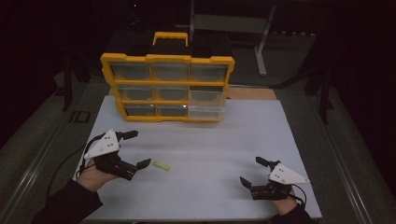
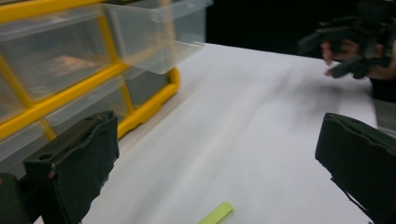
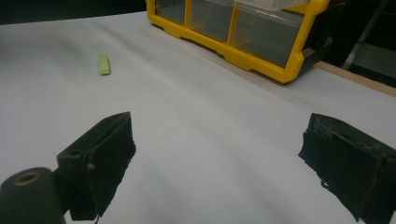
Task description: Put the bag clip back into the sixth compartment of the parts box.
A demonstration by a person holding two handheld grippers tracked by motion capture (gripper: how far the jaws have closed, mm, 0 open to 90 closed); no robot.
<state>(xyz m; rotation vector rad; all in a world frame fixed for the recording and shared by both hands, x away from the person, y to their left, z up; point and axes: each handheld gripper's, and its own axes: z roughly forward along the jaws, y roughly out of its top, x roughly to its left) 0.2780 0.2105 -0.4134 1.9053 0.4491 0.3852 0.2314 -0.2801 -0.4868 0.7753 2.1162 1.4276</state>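
No readable text, labels or numbers on anything here.

The white sheet (image 1: pixel 219 154) is lying broad and bare between the left gripper (image 1: pixel 140 148) and the right gripper (image 1: pixel 250 171), leaving wide passage across the middle. A green stick (image 1: pixel 161 165) is lying just beside the left gripper, flat and low, hardly barring anything. At the far edge the organiser (image 1: pixel 168 88) is standing upright, walling off that side. Its lower right drawer (image 1: pixel 205 112) is jutting forward over the sheet, narrowing the room before it. Both grippers are holding their jaws wide apart, with nothing between them.
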